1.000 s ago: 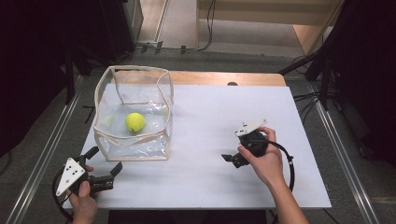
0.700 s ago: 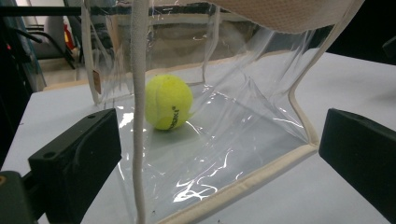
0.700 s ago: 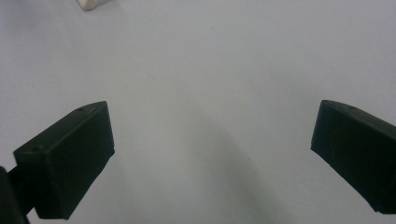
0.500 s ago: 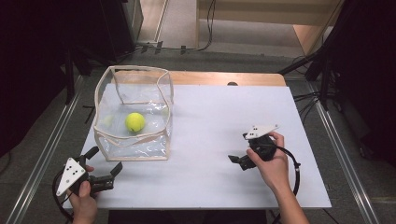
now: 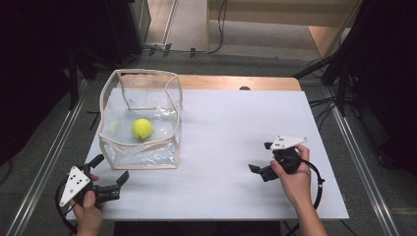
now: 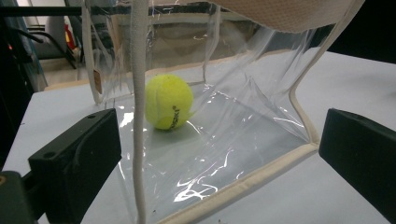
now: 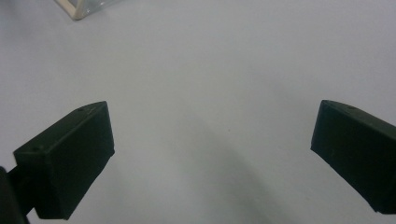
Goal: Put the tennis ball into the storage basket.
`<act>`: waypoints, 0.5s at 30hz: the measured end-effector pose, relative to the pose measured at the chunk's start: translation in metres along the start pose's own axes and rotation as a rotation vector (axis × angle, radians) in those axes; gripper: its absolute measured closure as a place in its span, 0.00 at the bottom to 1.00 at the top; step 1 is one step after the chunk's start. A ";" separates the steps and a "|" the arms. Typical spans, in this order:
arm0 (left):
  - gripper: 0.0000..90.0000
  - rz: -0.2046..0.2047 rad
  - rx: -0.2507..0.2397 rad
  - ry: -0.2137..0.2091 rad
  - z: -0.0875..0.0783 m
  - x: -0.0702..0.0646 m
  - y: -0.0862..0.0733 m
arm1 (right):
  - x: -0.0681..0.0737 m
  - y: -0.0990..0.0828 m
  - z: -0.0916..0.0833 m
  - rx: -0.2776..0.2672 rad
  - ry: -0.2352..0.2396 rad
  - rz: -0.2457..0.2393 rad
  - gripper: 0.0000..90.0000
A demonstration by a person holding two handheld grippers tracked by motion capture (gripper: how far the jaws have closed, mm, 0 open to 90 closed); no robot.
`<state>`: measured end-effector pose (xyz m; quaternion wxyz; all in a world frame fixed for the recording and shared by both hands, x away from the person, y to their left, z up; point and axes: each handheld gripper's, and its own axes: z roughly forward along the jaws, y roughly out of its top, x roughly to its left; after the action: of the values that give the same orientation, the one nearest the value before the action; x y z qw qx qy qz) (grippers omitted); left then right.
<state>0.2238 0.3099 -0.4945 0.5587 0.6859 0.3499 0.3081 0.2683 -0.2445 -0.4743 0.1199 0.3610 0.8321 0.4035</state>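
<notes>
A clear plastic bag [image 5: 147, 152] with beige trim stands open-topped on the left of the white table [image 5: 231, 123]. A yellow tennis ball [image 5: 142, 128] lies on its floor. My left gripper [image 5: 110, 168] rests at the table's front left corner, open, its jaws facing the bag's near wall. In the left gripper view the ball [image 6: 168, 101] shows through the clear wall, beyond the bag's bottom trim [image 6: 243, 186], with nothing between the jaws of the left gripper [image 6: 217, 158]. My right gripper [image 5: 259, 157] is held open over bare table at the right, and in its own view the right gripper [image 7: 212, 149] is empty.
A strip of bare wood [image 5: 236, 82] shows along the table's far edge. Cables [image 5: 324, 105] and dark stands sit on the floor to the right. A corner of the bag [image 7: 81, 7] shows at the top left of the right gripper view.
My right gripper has drifted to the right and a little toward the front edge, still open. The left gripper, bag and ball have not moved.
</notes>
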 end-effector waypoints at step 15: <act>0.00 0.004 0.002 0.002 0.000 0.000 0.000 | -0.006 -0.020 -0.008 -0.039 -0.009 0.042 0.00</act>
<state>0.2236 0.3095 -0.4944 0.5572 0.6869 0.3492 0.3096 0.2590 -0.2617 -0.4850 0.1219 0.3780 0.8158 0.4204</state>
